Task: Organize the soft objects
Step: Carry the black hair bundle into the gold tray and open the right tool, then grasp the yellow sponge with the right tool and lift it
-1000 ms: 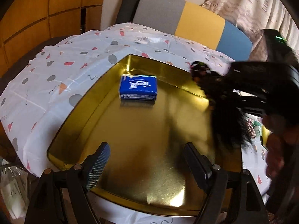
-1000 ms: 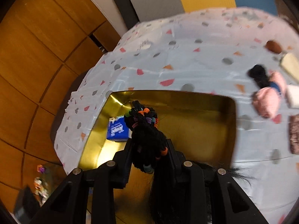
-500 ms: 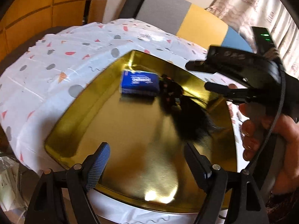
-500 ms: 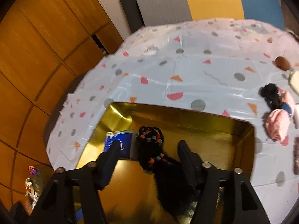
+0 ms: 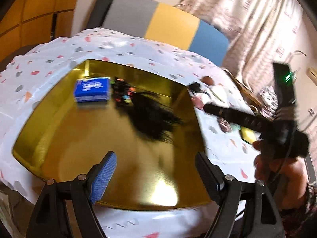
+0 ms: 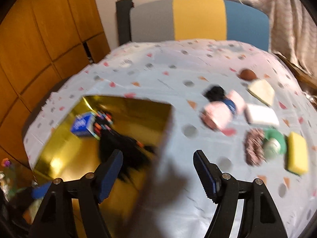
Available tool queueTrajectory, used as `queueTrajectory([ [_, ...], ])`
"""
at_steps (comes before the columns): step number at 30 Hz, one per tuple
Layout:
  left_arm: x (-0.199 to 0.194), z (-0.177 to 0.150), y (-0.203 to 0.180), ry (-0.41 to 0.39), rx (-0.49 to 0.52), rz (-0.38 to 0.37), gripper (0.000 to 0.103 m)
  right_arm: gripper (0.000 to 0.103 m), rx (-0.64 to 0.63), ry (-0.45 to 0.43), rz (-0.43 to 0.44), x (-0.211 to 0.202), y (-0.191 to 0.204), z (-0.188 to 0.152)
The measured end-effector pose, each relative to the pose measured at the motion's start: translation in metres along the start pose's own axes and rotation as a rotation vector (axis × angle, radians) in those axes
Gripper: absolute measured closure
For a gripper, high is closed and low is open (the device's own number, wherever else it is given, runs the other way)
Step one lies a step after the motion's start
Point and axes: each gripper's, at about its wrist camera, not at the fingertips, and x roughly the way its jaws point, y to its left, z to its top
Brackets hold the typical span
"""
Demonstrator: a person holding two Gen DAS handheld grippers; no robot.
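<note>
A gold tray (image 5: 65,144) (image 6: 59,138) lies on the spotted tablecloth. In it are a blue tissue pack (image 5: 92,89) (image 6: 82,126) and, touching its right side, a black hairpiece with coloured beads (image 5: 150,111) (image 6: 120,144). My left gripper (image 5: 156,170) is open and empty over the tray's near edge. My right gripper (image 6: 158,168) is open and empty above the tray's right rim; its body also shows at the right of the left wrist view (image 5: 237,117). Several soft objects lie right of the tray: a pink bundle (image 6: 220,113), sponges (image 6: 261,115) and a yellow sponge (image 6: 297,152).
A brown scrunchie (image 6: 254,146) and a green item (image 6: 274,143) lie beside the yellow sponge. A cream sponge (image 6: 261,91) and a brown round object (image 6: 247,74) sit farther back. A grey, yellow and blue chair (image 6: 198,19) stands behind the table, wooden panels to the left.
My right gripper opened and let go of the black hairpiece, which now lies in the tray beside the tissue pack. The gripper then pulled back and swung right towards the loose objects.
</note>
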Motion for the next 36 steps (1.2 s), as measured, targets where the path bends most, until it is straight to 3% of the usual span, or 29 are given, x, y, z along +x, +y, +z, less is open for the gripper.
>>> queueTrajectory([
  [4,0.001,-0.010,-0.033,0.023,0.080,-0.061,0.021,0.029,0.030,0.067,-0.057,0.000,-0.042,-0.028],
  [10,0.005,-0.026,-0.080,0.056,0.208,-0.088,0.021,0.028,0.144,0.191,-0.163,0.004,-0.128,-0.059],
  [13,0.007,-0.032,-0.096,0.066,0.233,-0.100,0.021,0.026,0.205,0.142,-0.253,-0.011,-0.180,-0.053],
  [16,0.015,-0.037,-0.113,0.089,0.238,-0.110,0.021,0.000,0.252,0.060,-0.322,-0.025,-0.229,-0.037],
  [19,0.022,-0.042,-0.126,0.114,0.231,-0.116,0.021,0.000,0.266,0.025,-0.347,-0.022,-0.270,-0.022],
  [22,0.025,-0.044,-0.136,0.123,0.238,-0.112,0.021,0.000,0.315,0.056,-0.312,-0.009,-0.296,-0.017],
  [28,0.036,-0.045,-0.149,0.152,0.255,-0.072,0.021,0.000,0.301,0.072,-0.295,0.015,-0.306,-0.019],
  [30,0.042,-0.044,-0.154,0.166,0.257,-0.062,0.021,0.003,0.303,0.084,-0.295,0.022,-0.304,-0.022],
  [32,0.049,-0.041,-0.160,0.177,0.251,-0.062,0.021,0.024,0.348,0.120,-0.281,0.030,-0.313,-0.023],
  [33,0.052,-0.039,-0.162,0.183,0.245,-0.063,0.021,0.029,0.374,0.132,-0.262,0.032,-0.318,-0.024],
  [36,0.065,-0.031,-0.172,0.205,0.233,-0.062,0.021,0.032,0.422,0.139,-0.235,0.029,-0.326,-0.026],
])
